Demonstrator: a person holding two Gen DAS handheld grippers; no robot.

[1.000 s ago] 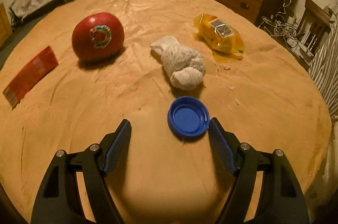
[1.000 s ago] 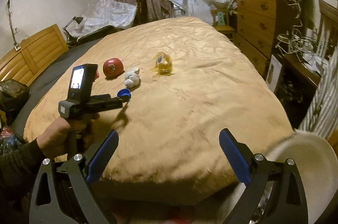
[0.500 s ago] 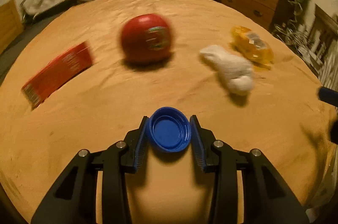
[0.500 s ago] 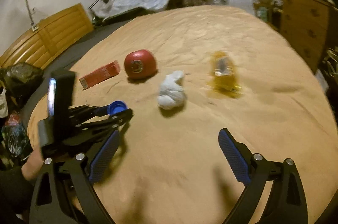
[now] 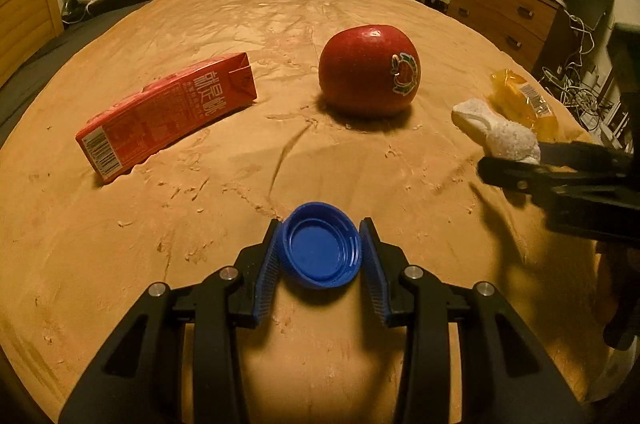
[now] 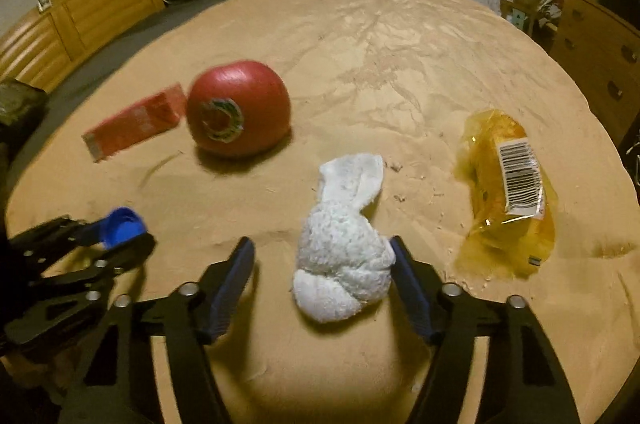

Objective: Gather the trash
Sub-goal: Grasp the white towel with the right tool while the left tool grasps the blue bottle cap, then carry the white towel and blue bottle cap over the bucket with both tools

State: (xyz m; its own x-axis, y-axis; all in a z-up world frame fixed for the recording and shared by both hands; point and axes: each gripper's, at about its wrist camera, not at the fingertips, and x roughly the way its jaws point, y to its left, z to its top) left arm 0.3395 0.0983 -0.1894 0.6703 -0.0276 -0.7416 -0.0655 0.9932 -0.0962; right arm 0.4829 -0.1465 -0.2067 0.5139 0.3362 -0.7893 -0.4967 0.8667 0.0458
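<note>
Two grippers are seen over the tan bedspread (image 5: 224,160). The left gripper (image 5: 320,254) is pinched on the blue cap (image 5: 319,247), its pads pressed to the cap's sides; a second ago its jaws were spread wide with the cap lying just ahead of them. In the left wrist view the red carton (image 5: 168,112) and the apple (image 5: 370,70) are now seen nearer the middle than before, and the white wad (image 5: 496,132) and yellow wrapper (image 5: 522,100) are pushed to the right edge, where the right gripper's black frame is also seen.

The right gripper (image 6: 322,278) was held off the foot of the bed a second ago, well away from the trash. It is now brought down over the wad (image 6: 344,252), which lies between its jaws. These jaws are closing: the right pad is touching or just beside the wad, while a gap is left at the left pad. The wrapper (image 6: 508,184) lies just right of that gripper, and the apple (image 6: 238,108) and carton (image 6: 134,122) lie beyond, to the left.
</note>
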